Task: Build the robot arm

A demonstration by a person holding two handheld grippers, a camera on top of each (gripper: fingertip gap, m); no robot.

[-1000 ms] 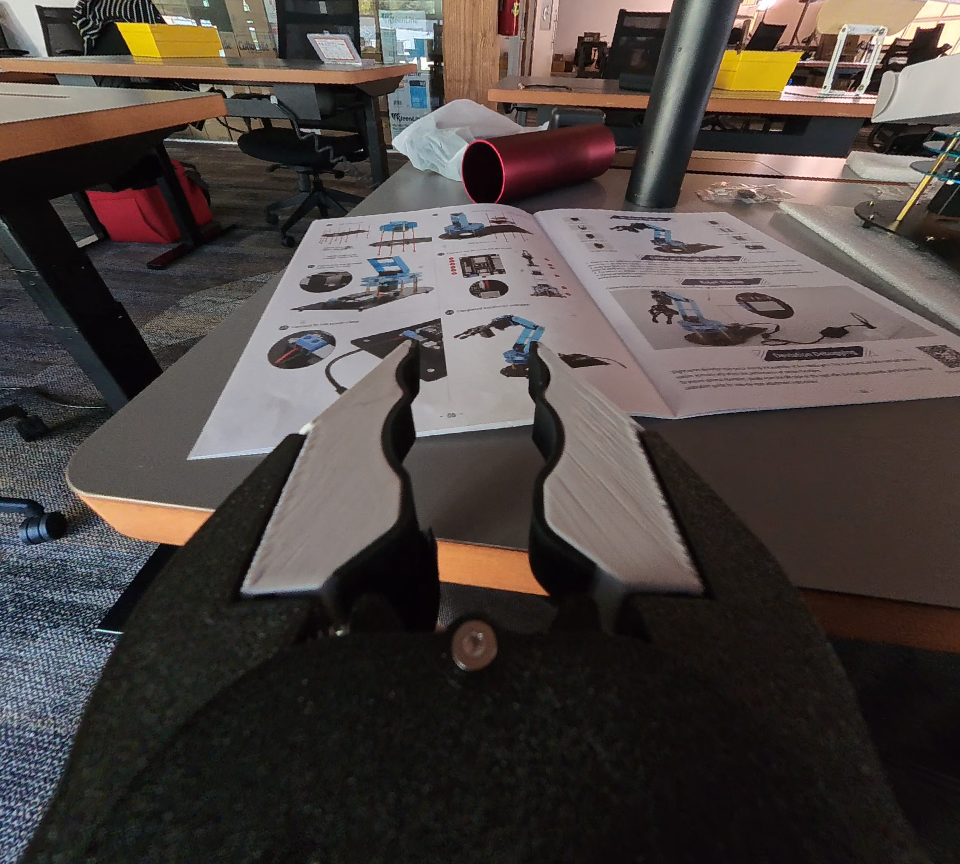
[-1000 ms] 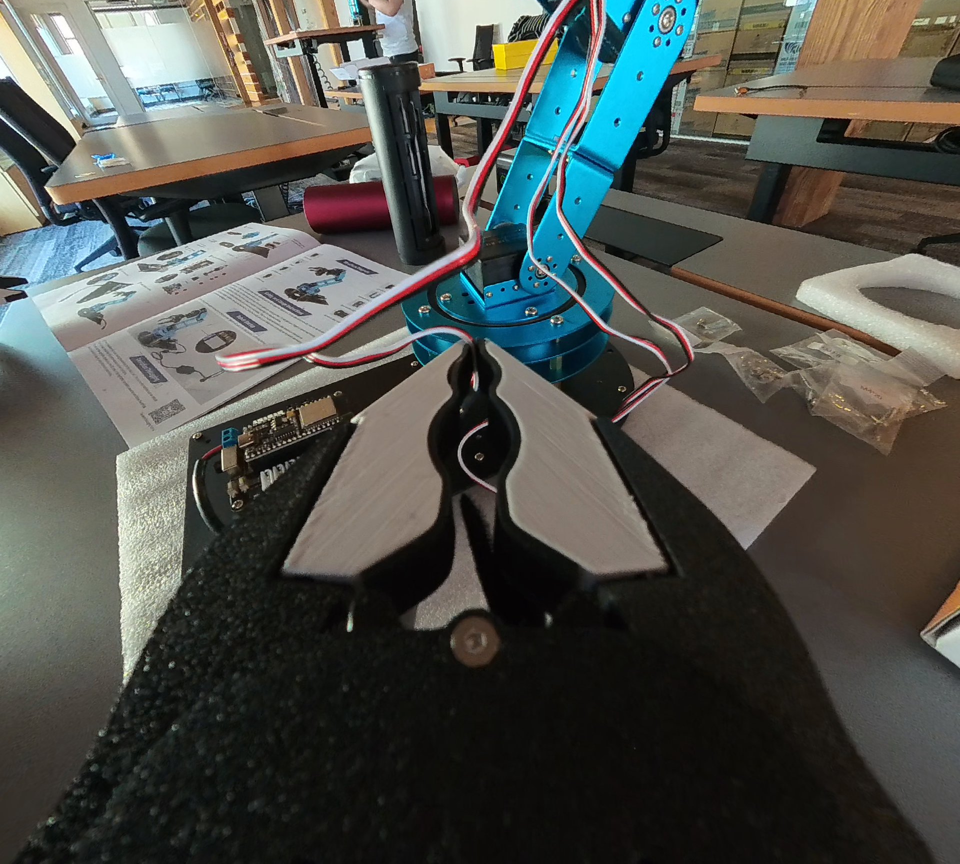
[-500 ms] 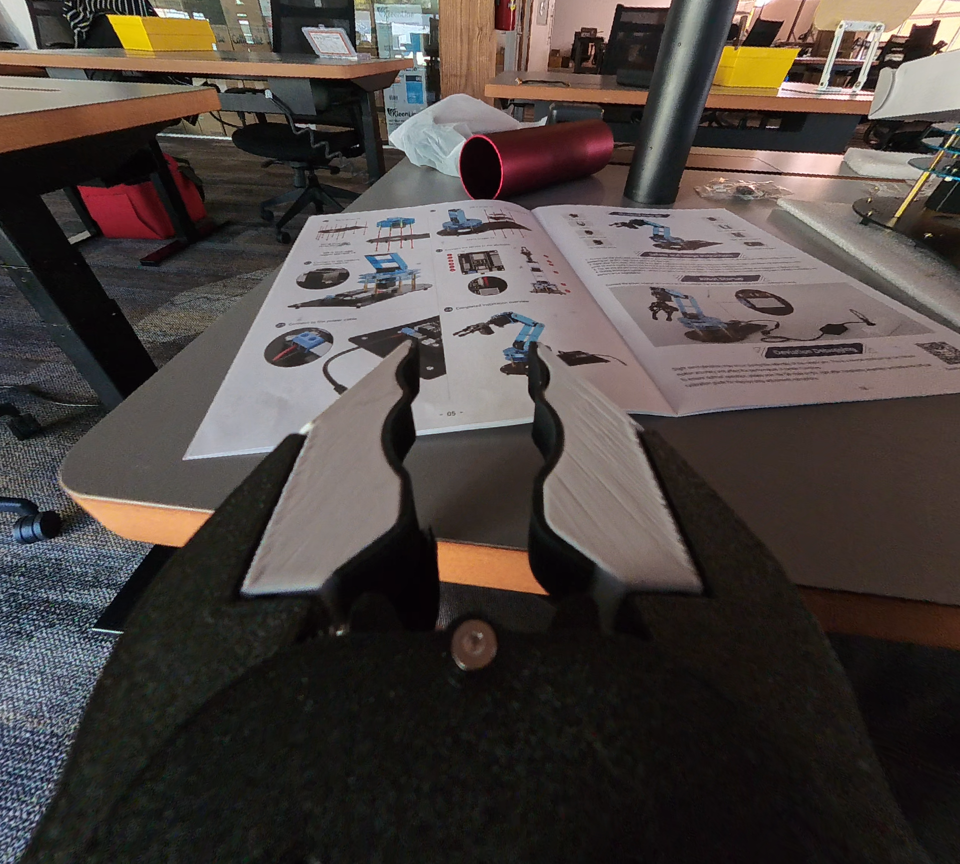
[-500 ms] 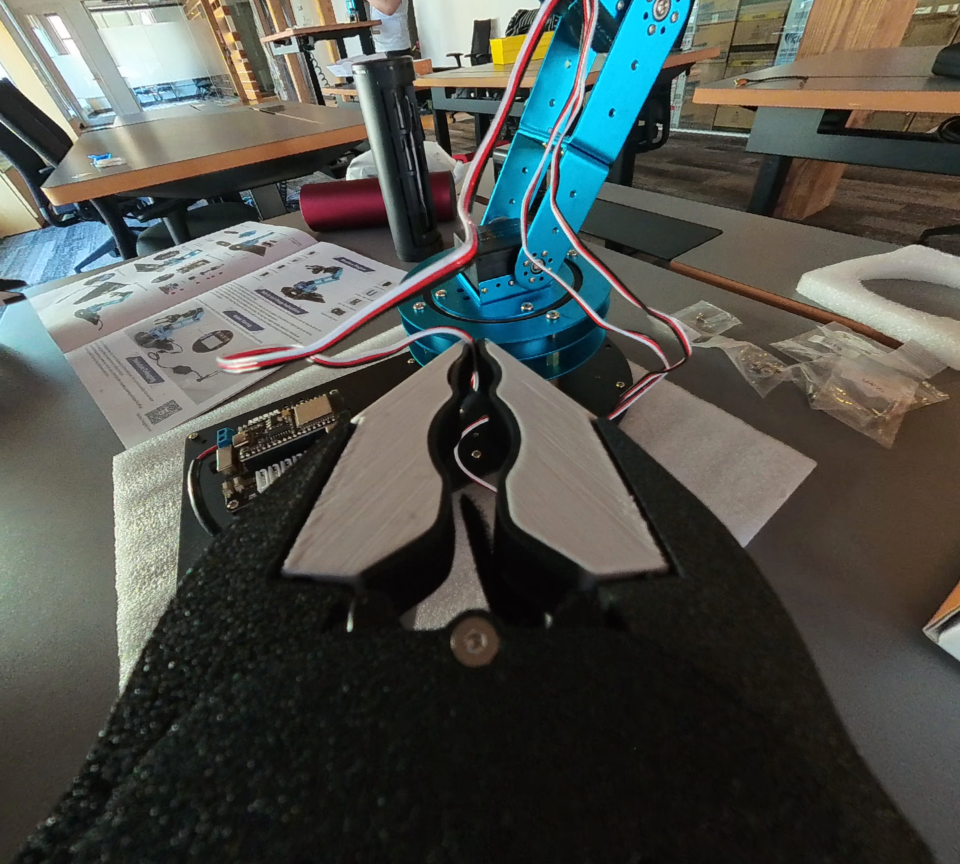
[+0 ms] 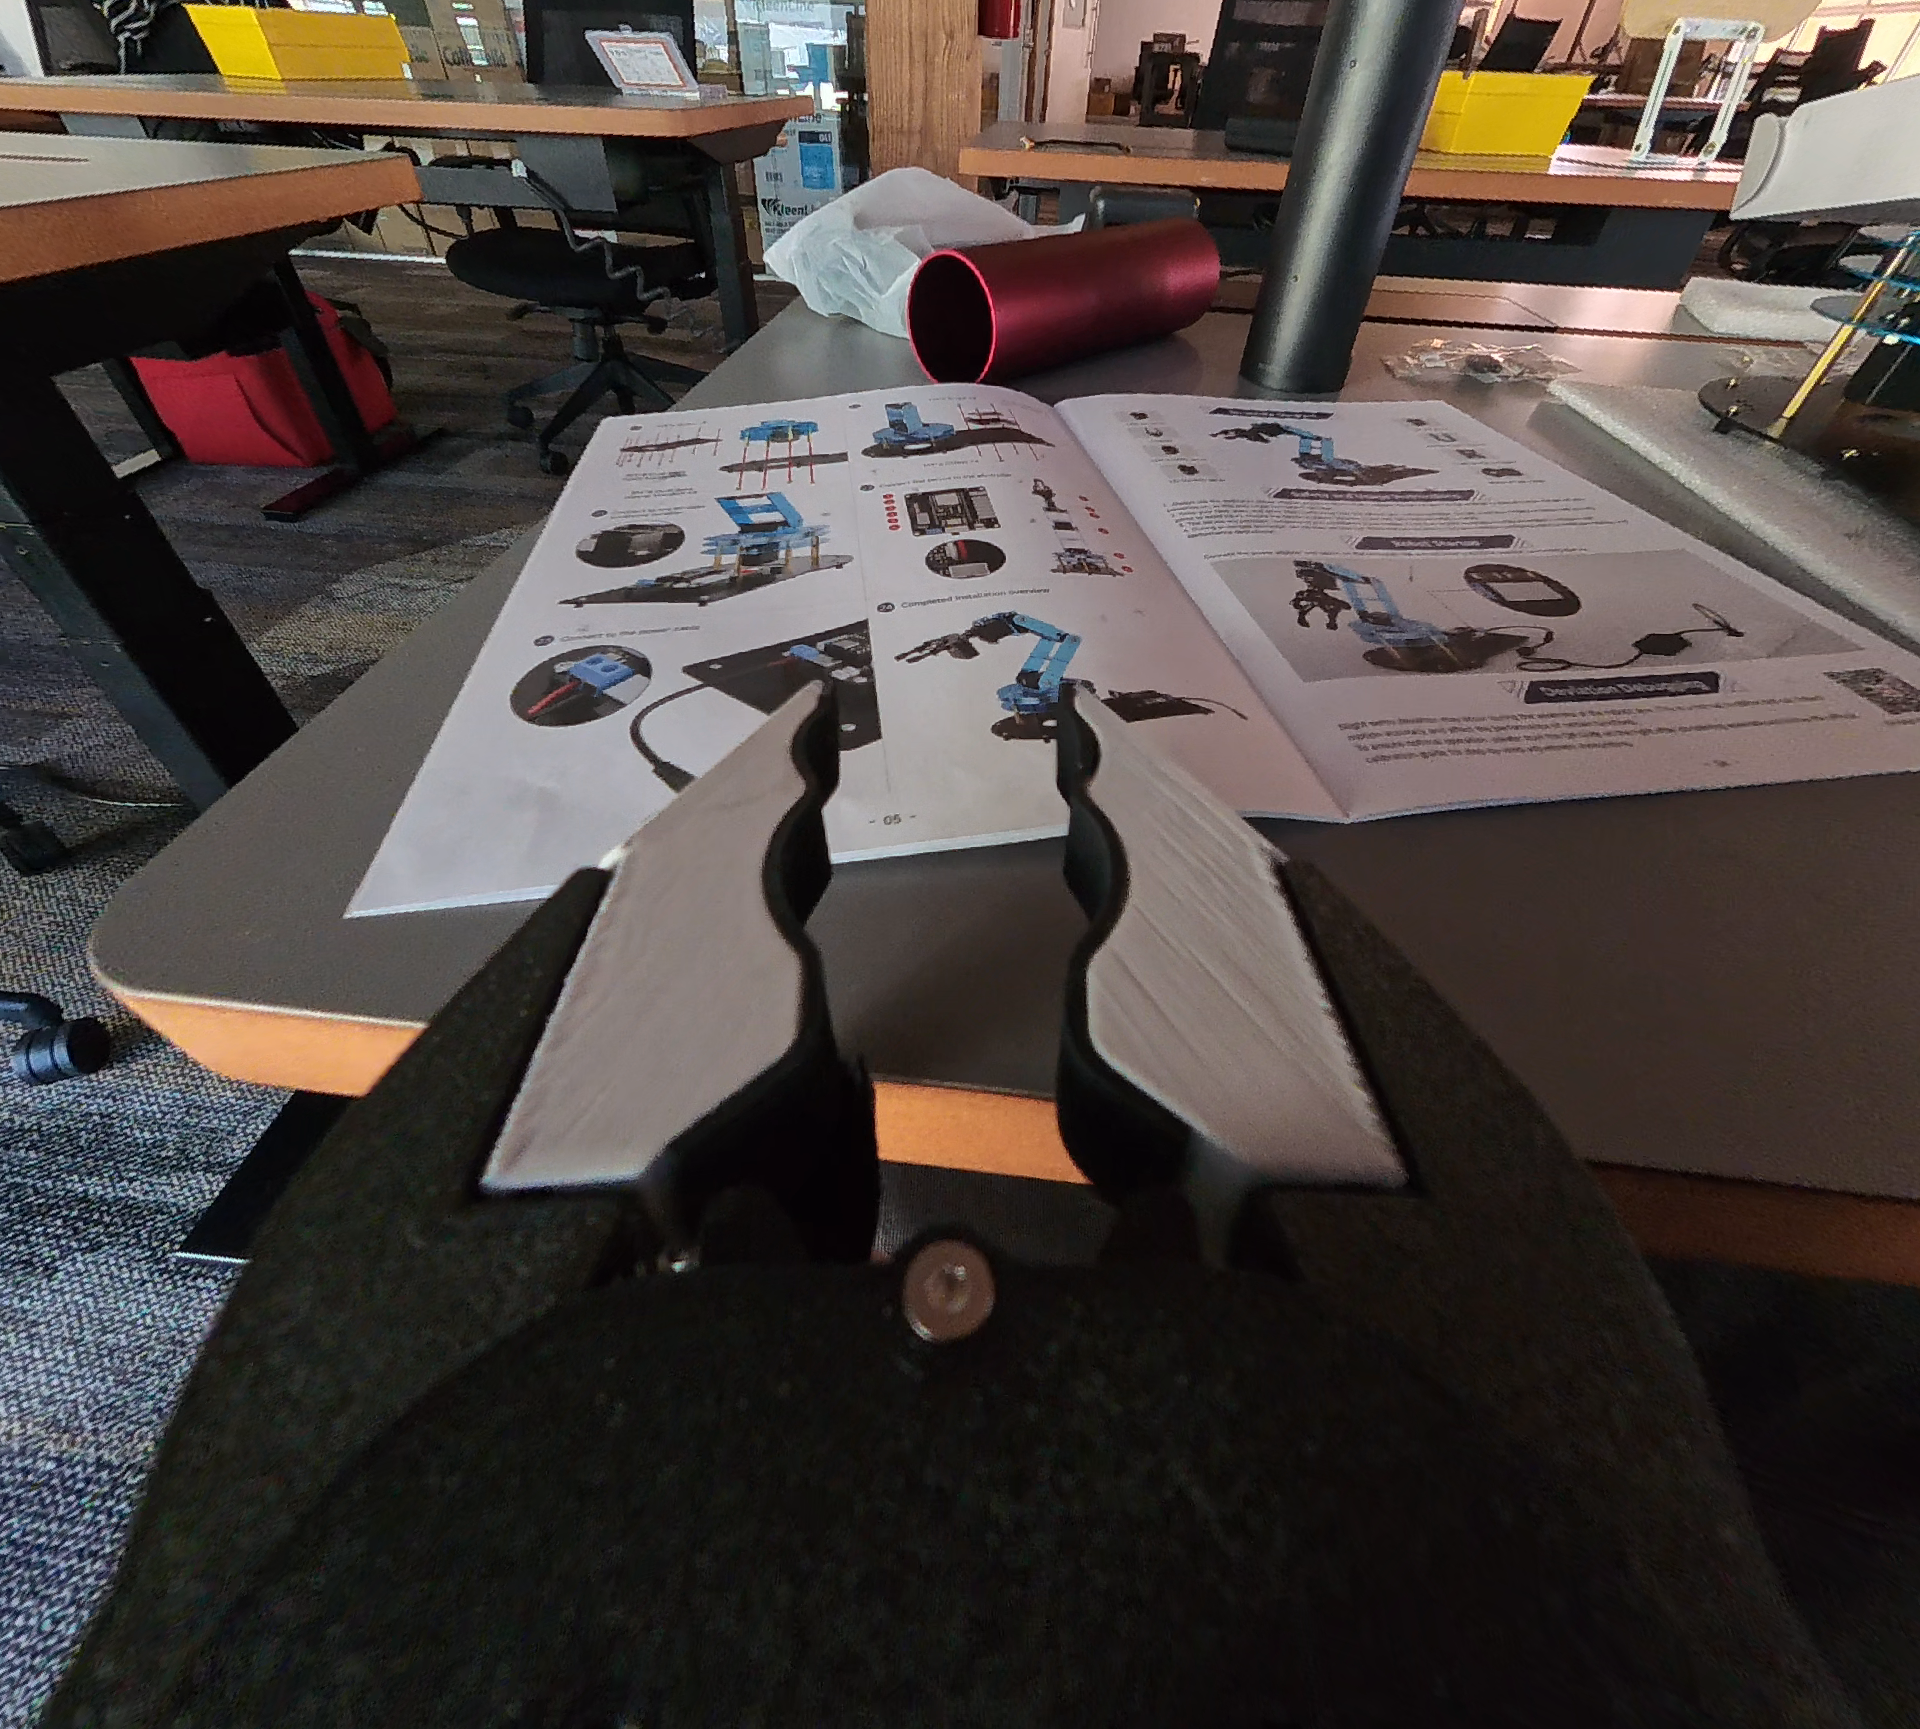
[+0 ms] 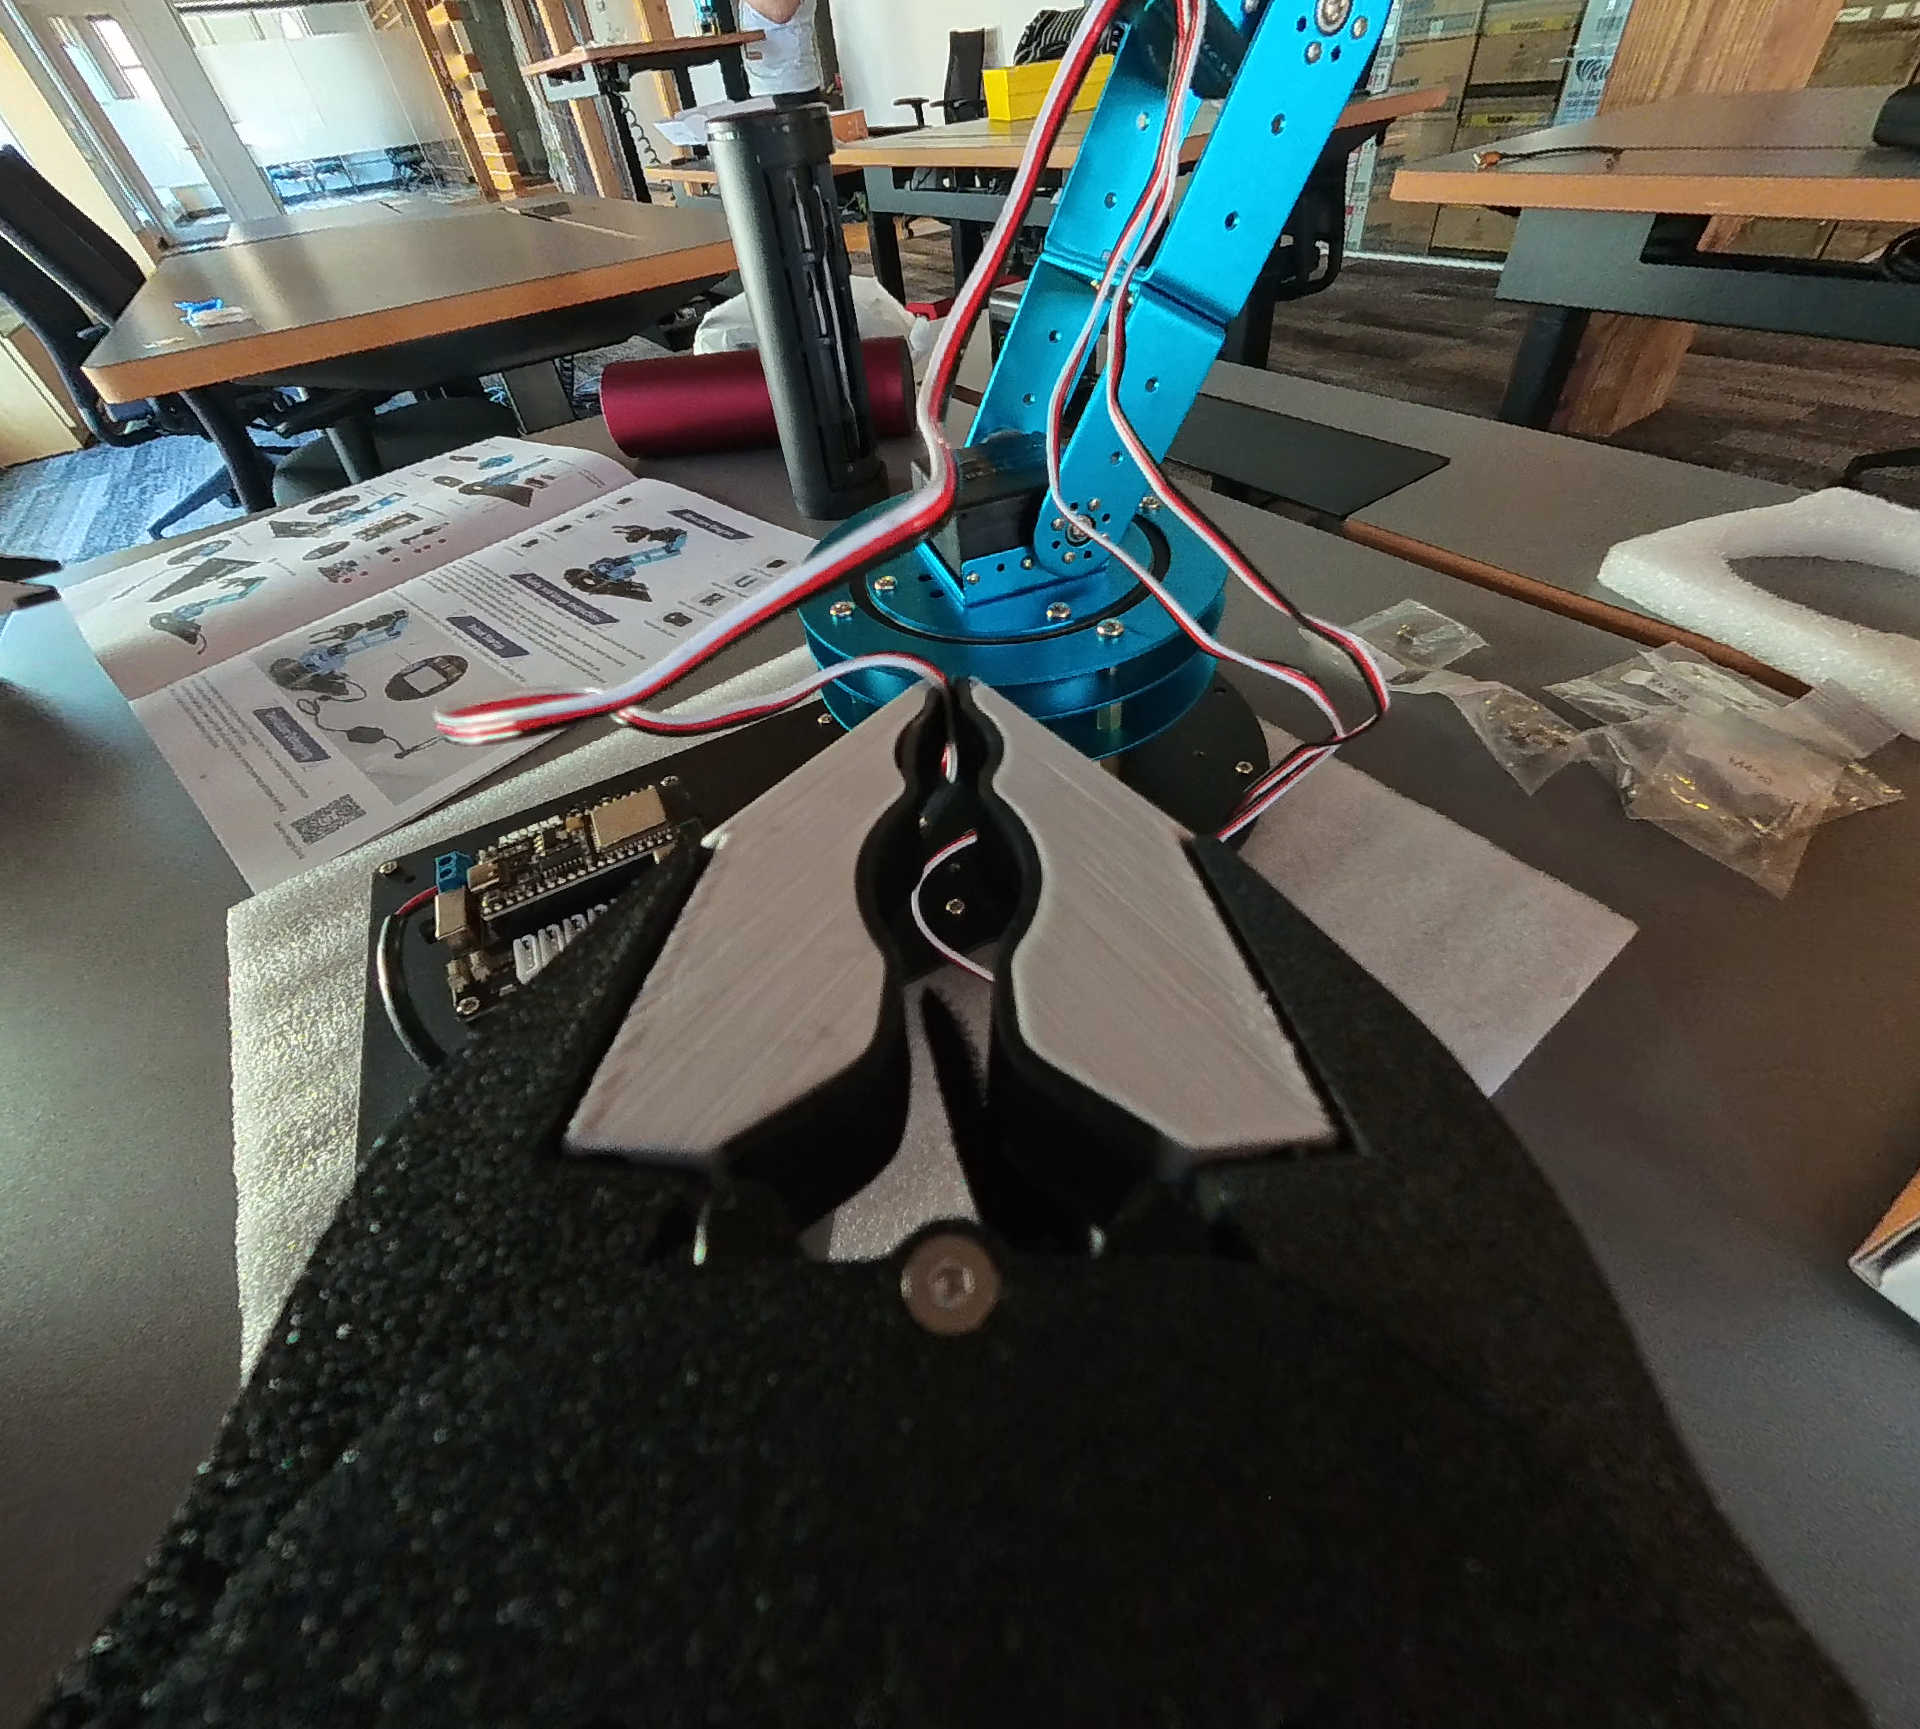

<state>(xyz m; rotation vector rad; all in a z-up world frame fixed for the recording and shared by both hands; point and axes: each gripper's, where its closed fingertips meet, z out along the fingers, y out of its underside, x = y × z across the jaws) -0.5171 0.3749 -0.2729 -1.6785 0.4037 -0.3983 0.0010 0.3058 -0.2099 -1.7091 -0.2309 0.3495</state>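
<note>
The right gripper [image 6: 951,711] pinches a striped servo wire [image 6: 940,770] running away along its fingers; the left gripper [image 5: 948,723] hangs released.

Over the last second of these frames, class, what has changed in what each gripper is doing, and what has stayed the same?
Very little. The right wrist view has shifted slightly, so the blue robot arm and circuit board sit a touch differently in frame. The right gripper stays shut on the red-white servo wire. The left gripper stays open and empty over the near edge of the open manual; the red tube and black tube have not moved.
</note>
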